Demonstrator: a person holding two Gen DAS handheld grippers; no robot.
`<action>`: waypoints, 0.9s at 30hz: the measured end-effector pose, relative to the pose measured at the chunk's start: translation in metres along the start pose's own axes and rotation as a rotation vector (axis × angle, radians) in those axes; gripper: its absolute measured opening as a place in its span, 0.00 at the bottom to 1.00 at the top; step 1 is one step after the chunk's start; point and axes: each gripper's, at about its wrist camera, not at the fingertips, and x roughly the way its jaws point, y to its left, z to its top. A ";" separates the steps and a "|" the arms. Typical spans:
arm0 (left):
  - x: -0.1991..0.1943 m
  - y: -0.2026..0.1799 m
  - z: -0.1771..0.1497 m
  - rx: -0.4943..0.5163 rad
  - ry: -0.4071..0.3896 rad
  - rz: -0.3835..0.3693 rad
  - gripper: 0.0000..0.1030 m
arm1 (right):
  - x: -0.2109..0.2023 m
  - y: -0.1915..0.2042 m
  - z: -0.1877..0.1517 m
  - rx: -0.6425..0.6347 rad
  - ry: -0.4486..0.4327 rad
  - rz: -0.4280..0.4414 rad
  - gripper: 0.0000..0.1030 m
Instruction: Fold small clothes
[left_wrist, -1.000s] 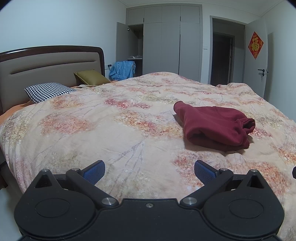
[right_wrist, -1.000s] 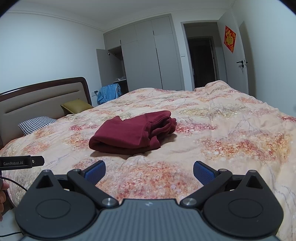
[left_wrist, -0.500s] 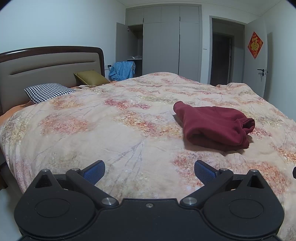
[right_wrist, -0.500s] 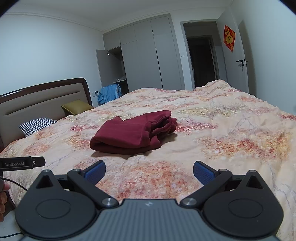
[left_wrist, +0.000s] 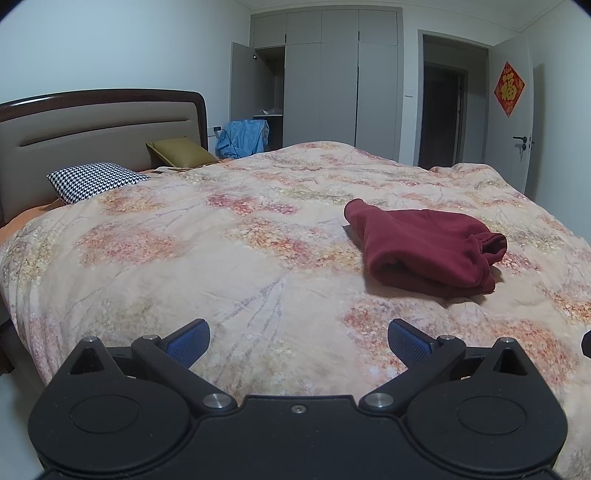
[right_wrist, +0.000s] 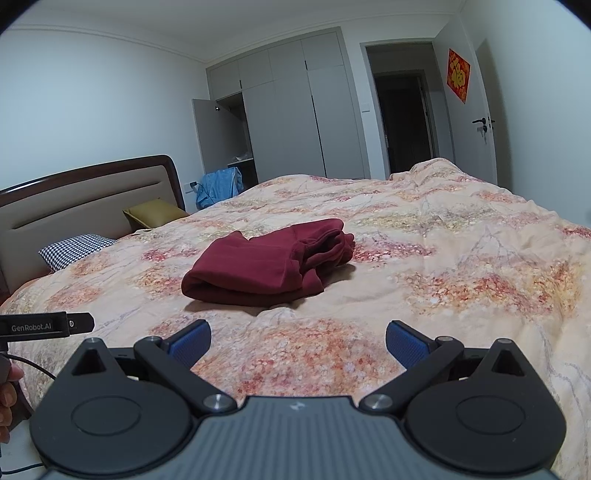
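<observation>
A dark red garment (left_wrist: 424, 251) lies folded into a thick bundle on the floral quilt (left_wrist: 221, 258), right of centre in the left wrist view. The right wrist view shows the same garment (right_wrist: 269, 262) ahead and slightly left, its bunched end turned to the right. My left gripper (left_wrist: 298, 341) is open over the near edge of the quilt with nothing between its blue pads, well short of the garment. My right gripper (right_wrist: 298, 341) is open too, empty, a short way in front of the garment over the quilt (right_wrist: 443, 266).
A houndstooth pillow (left_wrist: 96, 181) and an olive pillow (left_wrist: 181, 151) lie against the headboard (left_wrist: 92, 125). Blue clothing (left_wrist: 243, 136) hangs by the open wardrobe (left_wrist: 332, 81). A doorway (left_wrist: 443, 110) is at the back right. The other device and a hand (right_wrist: 7, 398) show at the right view's left edge.
Both views have shifted very slightly; the garment has not moved and both grippers stay open.
</observation>
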 end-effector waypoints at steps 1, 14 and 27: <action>0.000 0.000 0.000 0.000 0.001 0.000 0.99 | 0.000 0.001 0.000 0.001 0.000 0.000 1.00; -0.001 -0.002 -0.002 0.002 0.003 0.000 0.99 | -0.001 0.002 0.000 0.004 0.001 0.002 1.00; -0.001 -0.001 -0.002 0.002 0.003 -0.002 0.99 | 0.000 0.003 -0.001 0.004 0.003 0.004 1.00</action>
